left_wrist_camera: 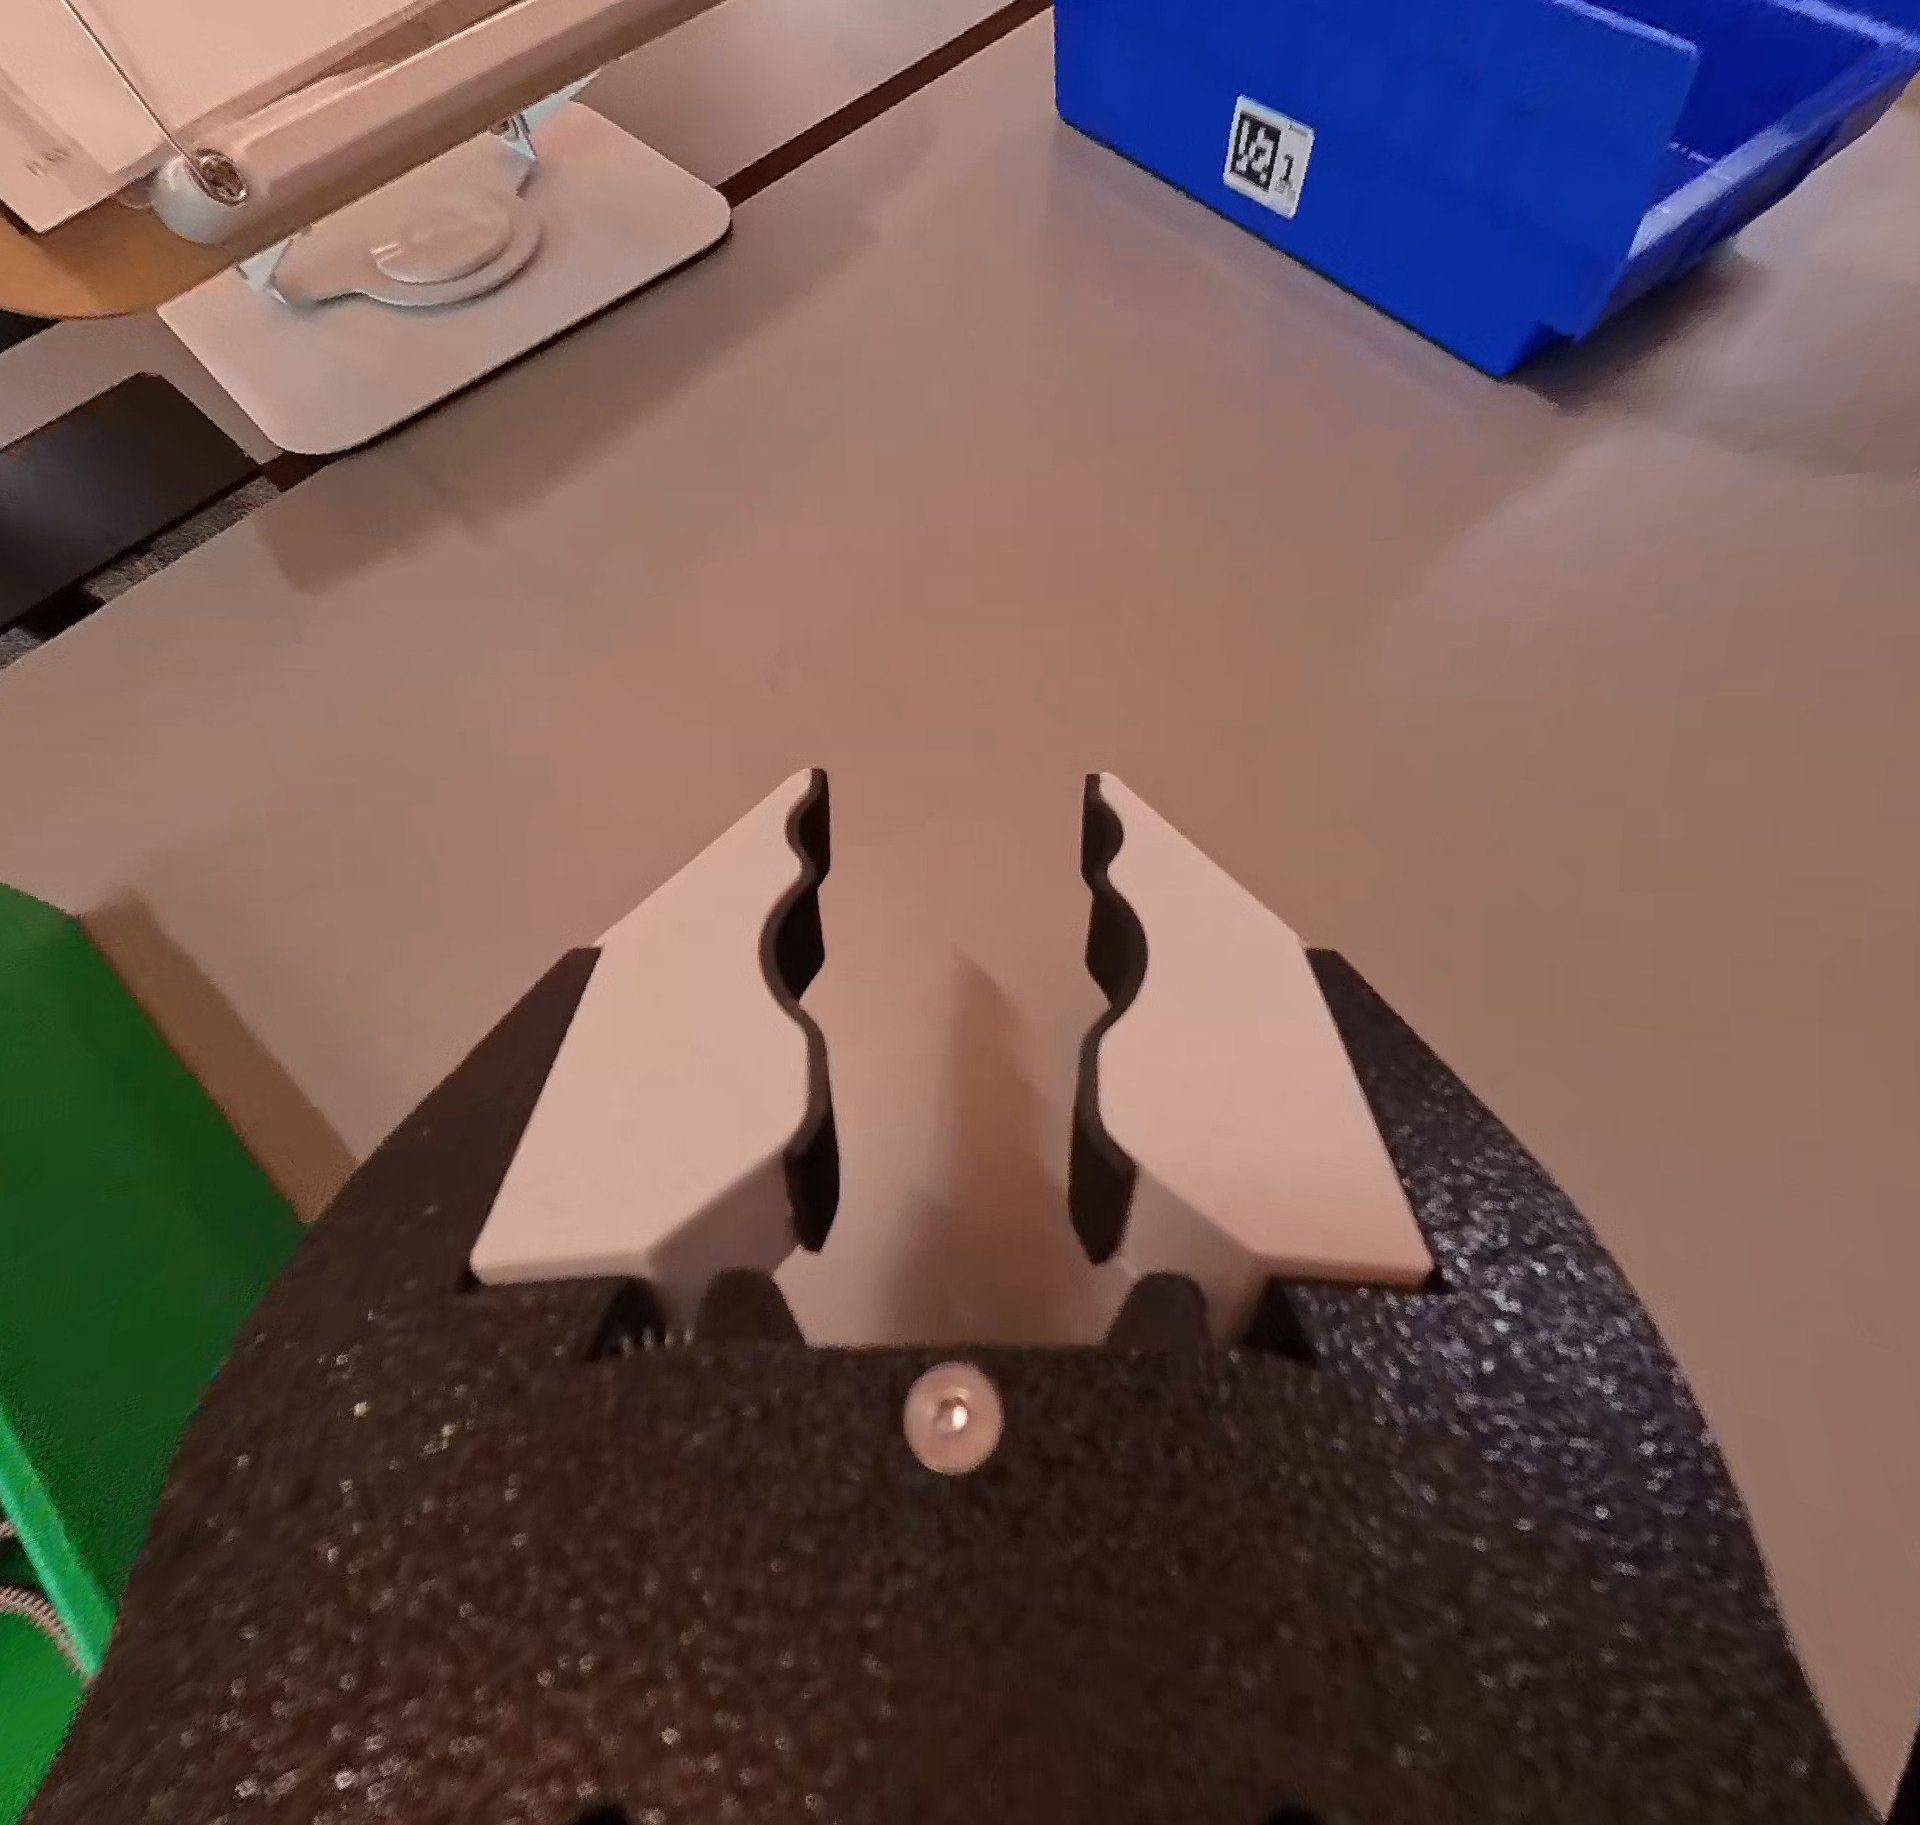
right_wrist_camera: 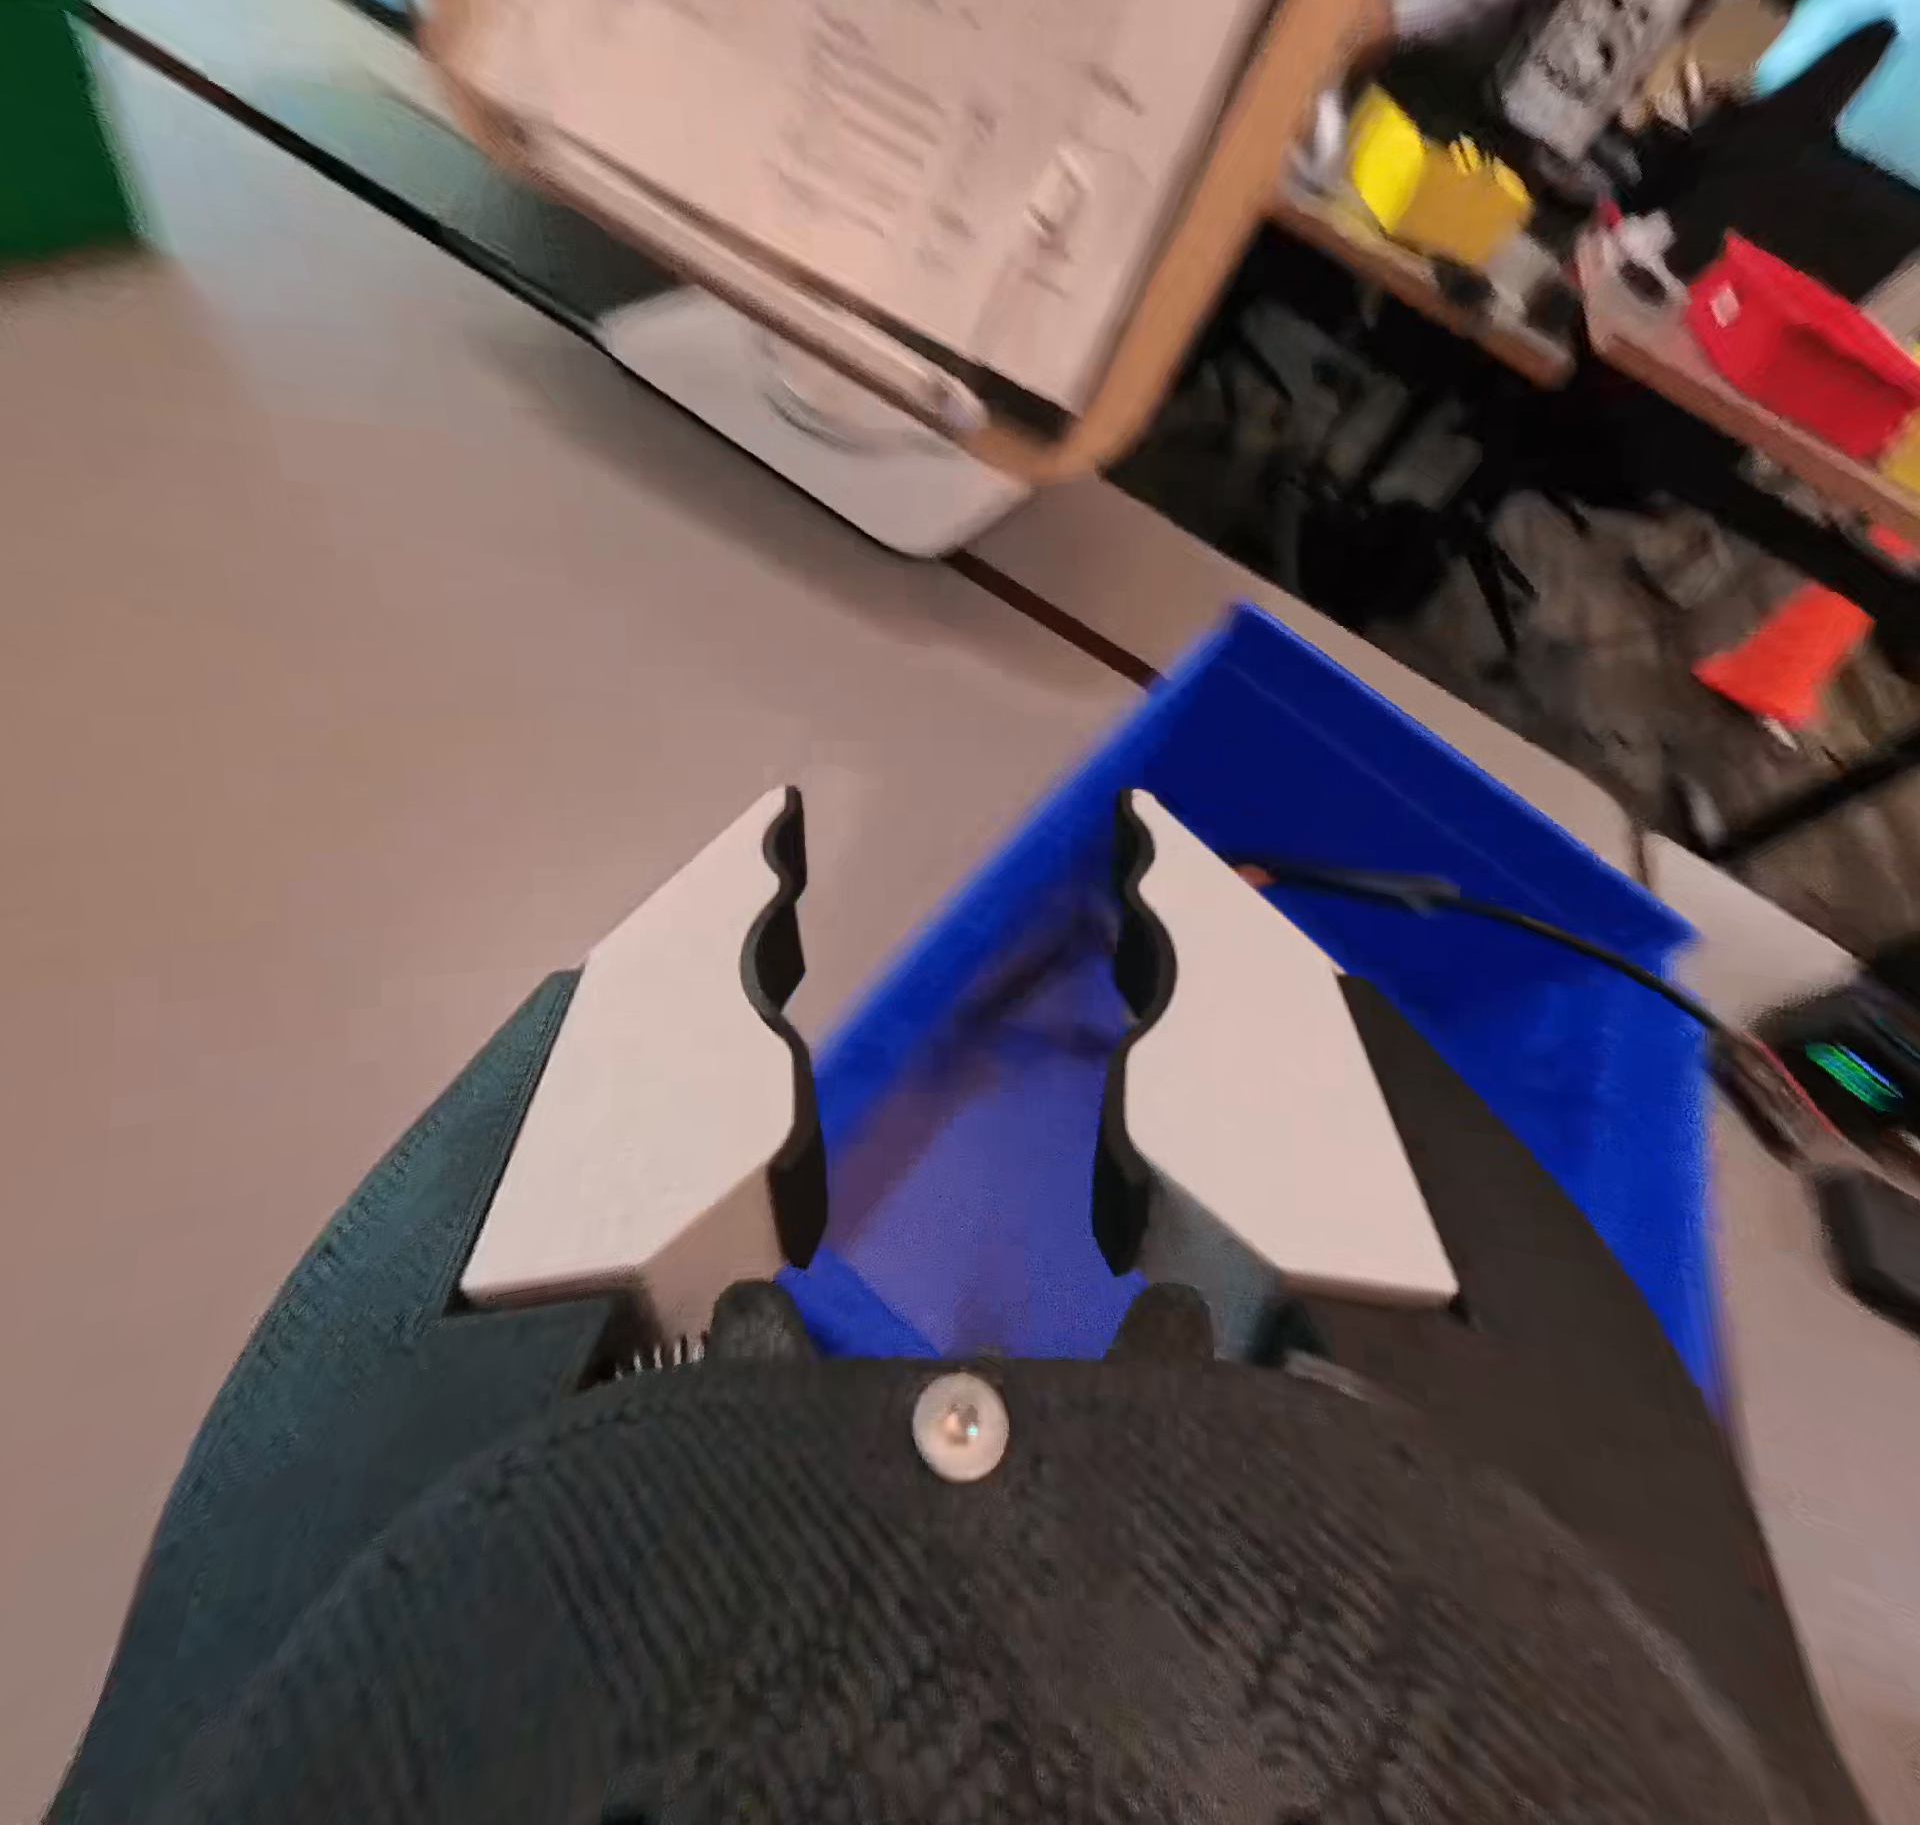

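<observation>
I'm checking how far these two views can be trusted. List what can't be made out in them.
- Blue bin contents, right wrist view: motion blur, and the right gripper covers the floor.
- Green object, left wrist view: cut off by the left edge.
- Tilted white panel: smeared in the right wrist view.
- Background shelves: blurred.

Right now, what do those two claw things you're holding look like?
Both are alike: the left gripper has a grainy black printed body, a silver screw at its centre, and two pale grey wedge fingers lined with wavy black pads. The right gripper matches, its black body ribbed with print lines.
</observation>
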A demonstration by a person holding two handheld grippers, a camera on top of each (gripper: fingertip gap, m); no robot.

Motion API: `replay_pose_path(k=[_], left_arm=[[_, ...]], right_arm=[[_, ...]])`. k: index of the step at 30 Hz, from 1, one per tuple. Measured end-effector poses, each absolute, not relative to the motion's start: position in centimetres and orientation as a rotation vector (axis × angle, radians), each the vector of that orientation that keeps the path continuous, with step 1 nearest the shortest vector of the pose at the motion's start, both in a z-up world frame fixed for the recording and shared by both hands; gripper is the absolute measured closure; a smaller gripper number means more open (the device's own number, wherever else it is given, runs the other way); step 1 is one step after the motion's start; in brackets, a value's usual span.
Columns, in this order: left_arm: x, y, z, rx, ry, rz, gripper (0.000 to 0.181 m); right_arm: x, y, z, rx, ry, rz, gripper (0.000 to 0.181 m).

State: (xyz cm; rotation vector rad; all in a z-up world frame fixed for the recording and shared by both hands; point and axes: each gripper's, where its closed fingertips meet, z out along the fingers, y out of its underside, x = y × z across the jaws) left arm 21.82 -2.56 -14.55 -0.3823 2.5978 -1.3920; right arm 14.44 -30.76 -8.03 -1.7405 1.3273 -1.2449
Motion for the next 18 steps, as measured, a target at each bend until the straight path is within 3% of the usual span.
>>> replay_pose_path(k=[1, 7, 10, 18], left_arm=[[21.7, -2.7, -14.3, -0.386, 2.59, -1.413, 0.134], [22.1, 0.4, -8.2, -0.402, 2.392, -1.591, 0.138], [26.9, 6.7, -5.8, -0.426, 2.203, -1.371, 0.14], [41.5, 16.1, -9.7, -0.45, 2.589, -0.73, 0.123]], right_arm=[[14.4, -28.0, -7.8, -1.703, 1.231, -1.209, 0.12], [13.6, -16.4, -7.9, -1.402, 0.858, -1.016, 0.109], [13.8, -15.5, -10.8, -1.469, 0.835, -1.039, 0.104], [13.7, -14.1, -11.7, -1.487, 0.793, -0.912, 0.097]])
